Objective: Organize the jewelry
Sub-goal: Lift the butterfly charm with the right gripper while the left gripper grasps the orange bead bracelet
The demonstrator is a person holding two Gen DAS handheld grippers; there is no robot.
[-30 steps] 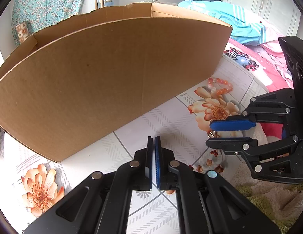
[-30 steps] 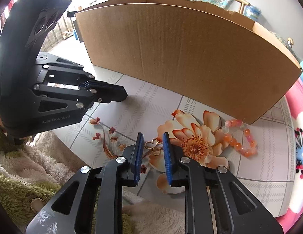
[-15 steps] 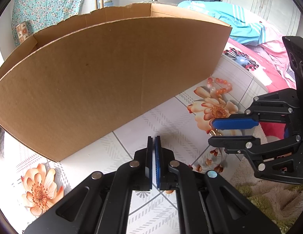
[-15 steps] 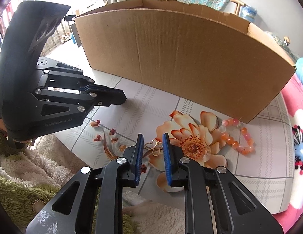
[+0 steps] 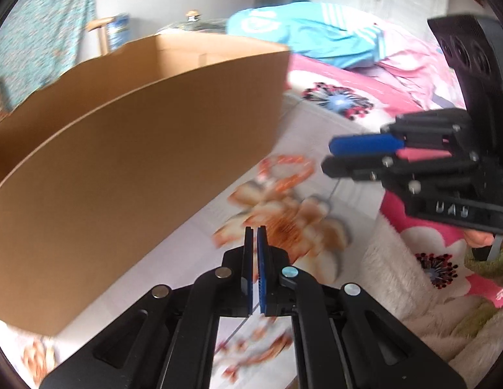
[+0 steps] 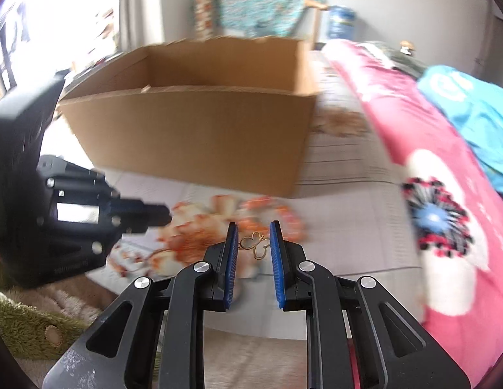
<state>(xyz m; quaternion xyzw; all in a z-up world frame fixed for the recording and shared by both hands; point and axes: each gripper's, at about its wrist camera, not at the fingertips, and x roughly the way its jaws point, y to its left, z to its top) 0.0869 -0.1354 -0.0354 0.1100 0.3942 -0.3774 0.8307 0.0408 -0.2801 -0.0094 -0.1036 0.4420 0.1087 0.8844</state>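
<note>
Cardboard, plain brown and open-topped, makes up the one container here: a large box (image 6: 193, 136) standing on the tiled floor (image 6: 348, 227), and it serves as the landmark for everything else. Half a second ago both wrist views looked at the box's near wall from low and close; now they look over its rim from higher up, and the scene is smeared with motion. That suggests the pickup is over and the carry toward the box has begun.

The right claw (image 6: 253, 243) holds a small gold wire ornament of looped, butterfly-like shape (image 6: 256, 244) between its blue pads at a narrow gap. Earlier the ornament sat the same way between the pads, so the grip has held through the lift. It now hangs in front of the box's near wall, not yet over the opening.

The left claw (image 5: 255, 236) is closed with nothing between its pads, also in front of the near wall, to the left of the right claw.

A string of orange and pale beads (image 6: 274, 209) lies on the floor just in front of the box's right corner, blurred, beside the flower print on the tiles.

Inside the box, only bare cardboard walls and an inner flap show; its bottom is hidden, so whether any jewelry is already in it cannot be told.
</note>
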